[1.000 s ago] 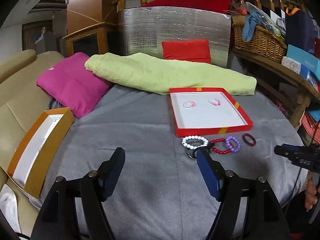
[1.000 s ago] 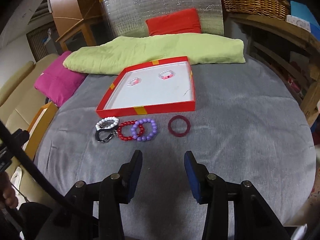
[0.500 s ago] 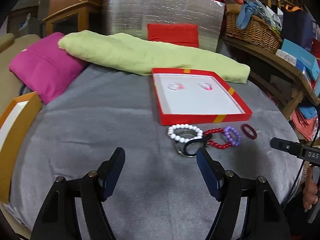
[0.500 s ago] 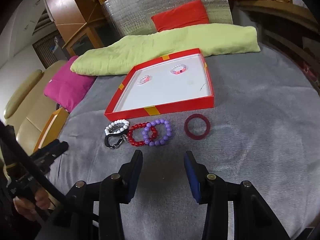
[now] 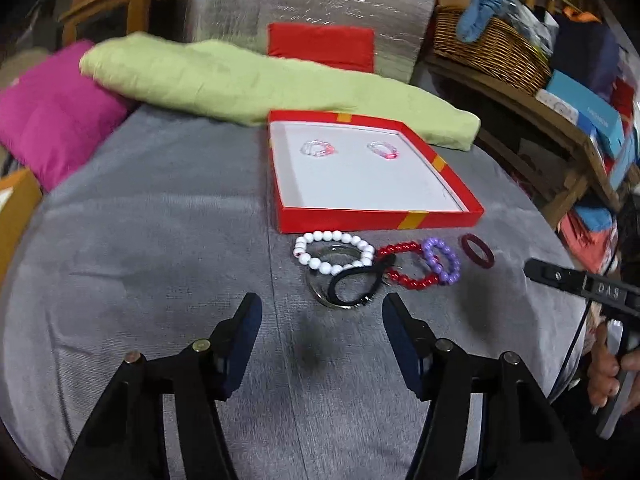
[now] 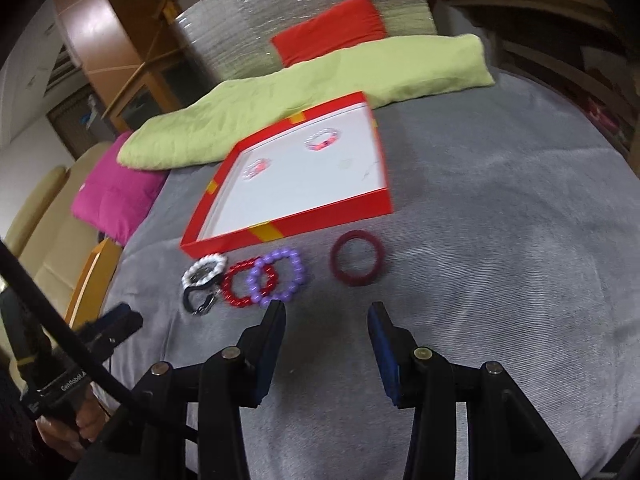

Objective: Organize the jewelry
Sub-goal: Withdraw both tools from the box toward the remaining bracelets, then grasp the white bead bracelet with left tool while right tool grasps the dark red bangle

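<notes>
A red tray (image 5: 340,220) (image 6: 304,222) with a white floor lies on the grey cloth and holds two clear-pink bracelets (image 5: 318,148) (image 5: 384,149). In front of it lie a white bead bracelet (image 5: 334,252) (image 6: 204,268), a clear bangle with a black loop (image 5: 352,286), a red bead bracelet (image 5: 404,270) (image 6: 242,282), a purple bead bracelet (image 5: 442,260) (image 6: 280,274) and a dark red bangle (image 5: 478,250) (image 6: 357,258). My left gripper (image 5: 322,314) hovers just short of the black loop, jaws closing with nothing between them. My right gripper (image 6: 326,312) is open and empty, short of the dark red bangle.
A green rolled blanket (image 5: 248,84), a pink cushion (image 5: 52,112) and a red cushion (image 5: 322,46) lie behind the tray. An orange box (image 6: 90,280) sits at the left edge. A wicker basket (image 5: 488,46) and boxes fill the shelf on the right.
Both grippers have come down and closer to the bracelets in front of the tray. The left jaws have narrowed a little. The right jaws stand as before.
</notes>
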`<action>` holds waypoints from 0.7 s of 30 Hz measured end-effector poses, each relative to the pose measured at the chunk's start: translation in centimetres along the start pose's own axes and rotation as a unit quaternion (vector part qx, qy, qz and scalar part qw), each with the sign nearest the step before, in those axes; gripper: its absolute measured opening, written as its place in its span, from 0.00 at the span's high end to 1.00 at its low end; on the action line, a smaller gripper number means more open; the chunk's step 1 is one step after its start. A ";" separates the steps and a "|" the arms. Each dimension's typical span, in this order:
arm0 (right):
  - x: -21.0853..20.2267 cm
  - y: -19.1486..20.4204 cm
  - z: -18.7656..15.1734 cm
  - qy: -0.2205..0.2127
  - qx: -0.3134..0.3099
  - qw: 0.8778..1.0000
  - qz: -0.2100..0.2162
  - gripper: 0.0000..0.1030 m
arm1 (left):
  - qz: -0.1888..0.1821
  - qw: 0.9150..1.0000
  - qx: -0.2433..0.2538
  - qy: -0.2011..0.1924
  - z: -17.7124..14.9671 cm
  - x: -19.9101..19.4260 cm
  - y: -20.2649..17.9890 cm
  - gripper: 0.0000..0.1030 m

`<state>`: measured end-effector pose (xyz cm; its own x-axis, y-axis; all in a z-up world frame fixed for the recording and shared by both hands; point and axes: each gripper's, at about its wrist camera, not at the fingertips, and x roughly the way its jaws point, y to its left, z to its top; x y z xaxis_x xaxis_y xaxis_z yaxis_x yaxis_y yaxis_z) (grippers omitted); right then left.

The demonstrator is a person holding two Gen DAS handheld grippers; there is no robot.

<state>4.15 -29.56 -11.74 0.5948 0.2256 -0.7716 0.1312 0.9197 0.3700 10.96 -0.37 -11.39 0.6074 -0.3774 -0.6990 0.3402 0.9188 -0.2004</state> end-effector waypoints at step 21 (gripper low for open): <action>5.0 -2.3 4.0 0.045 0.026 0.998 -0.024 0.56 | -0.011 0.998 -0.048 0.045 3.8 5.5 3.1 0.54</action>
<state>9.99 -31.82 -14.33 0.5126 0.2113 -0.8322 0.2015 0.9126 0.3558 18.05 -0.06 -13.26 0.5317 -0.3896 -0.7520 0.2796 0.9189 -0.2784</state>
